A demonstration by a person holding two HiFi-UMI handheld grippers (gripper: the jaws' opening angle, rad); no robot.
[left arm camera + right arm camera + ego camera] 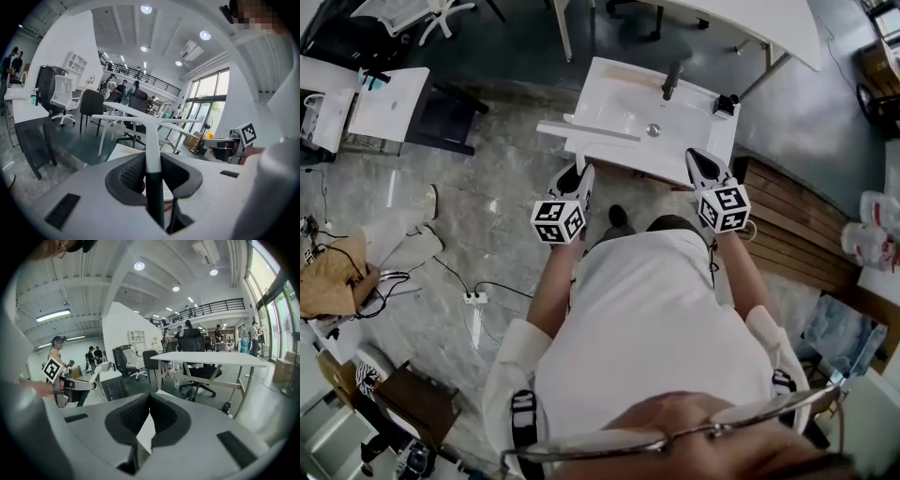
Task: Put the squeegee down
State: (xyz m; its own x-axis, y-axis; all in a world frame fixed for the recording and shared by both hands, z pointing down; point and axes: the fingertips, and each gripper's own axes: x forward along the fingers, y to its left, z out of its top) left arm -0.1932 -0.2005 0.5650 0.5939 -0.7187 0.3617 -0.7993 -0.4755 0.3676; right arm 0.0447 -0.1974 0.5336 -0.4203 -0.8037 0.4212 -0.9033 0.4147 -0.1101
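The squeegee (586,131) has a long white blade and a handle that is white above and dark green below (153,187). My left gripper (578,174) is shut on that handle, and the blade hangs level over the near left part of the white sink (619,94). In the left gripper view the handle stands upright between the dark pads (132,174), with the T-shaped blade (140,117) beyond. My right gripper (701,161) sits at the sink's near right edge. Its jaws meet at the tips with nothing between them (150,401).
A dark faucet (671,80) stands at the back of the sink, with a small black object (727,105) at its right corner. Wooden slats (797,225) lie to the right. A power strip with cables (473,297) is on the floor at left. A white desk (389,103) stands far left.
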